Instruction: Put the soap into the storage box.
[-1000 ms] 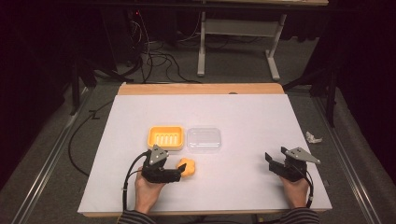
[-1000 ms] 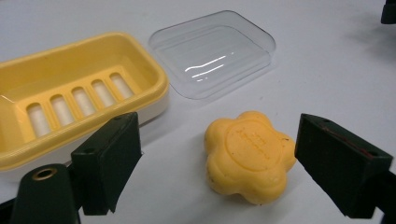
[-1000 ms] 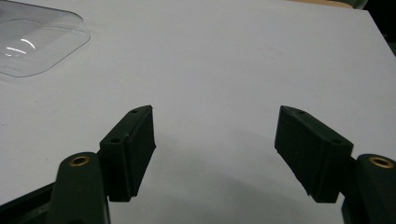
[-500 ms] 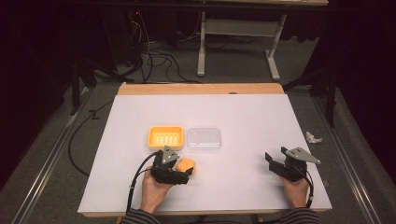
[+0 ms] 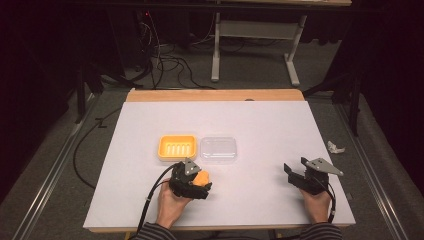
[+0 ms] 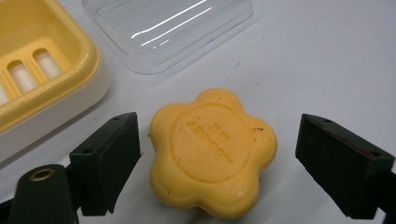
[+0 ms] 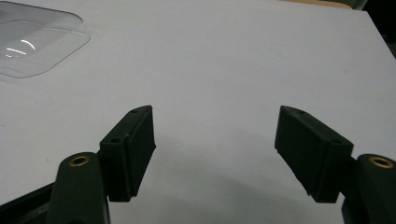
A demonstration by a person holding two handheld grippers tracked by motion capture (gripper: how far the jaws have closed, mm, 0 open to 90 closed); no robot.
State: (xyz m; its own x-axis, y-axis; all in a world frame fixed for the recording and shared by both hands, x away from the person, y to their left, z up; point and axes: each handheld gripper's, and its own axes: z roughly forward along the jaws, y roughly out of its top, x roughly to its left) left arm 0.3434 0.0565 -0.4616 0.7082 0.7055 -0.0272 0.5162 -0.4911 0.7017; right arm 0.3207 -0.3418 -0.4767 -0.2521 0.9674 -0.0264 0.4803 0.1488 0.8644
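One white desk [image 5: 250, 125] carries a yellow soap dish [image 5: 176, 147] and clear lid [image 5: 218, 149] side by side near its centre. Left gripper [image 6: 215, 158] straddles the flower-shaped soap [image 6: 212, 151], jaws apart, toward the near edge. Right gripper [image 7: 217, 154] rests open near the near right corner.

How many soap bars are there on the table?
1. The flower-shaped yellow soap bar lies on the white table between the open jaws of the left gripper, in front of the yellow soap dish.

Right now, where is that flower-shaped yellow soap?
The soap lies on the white table, between the open left gripper jaws, just in front of the yellow dish.
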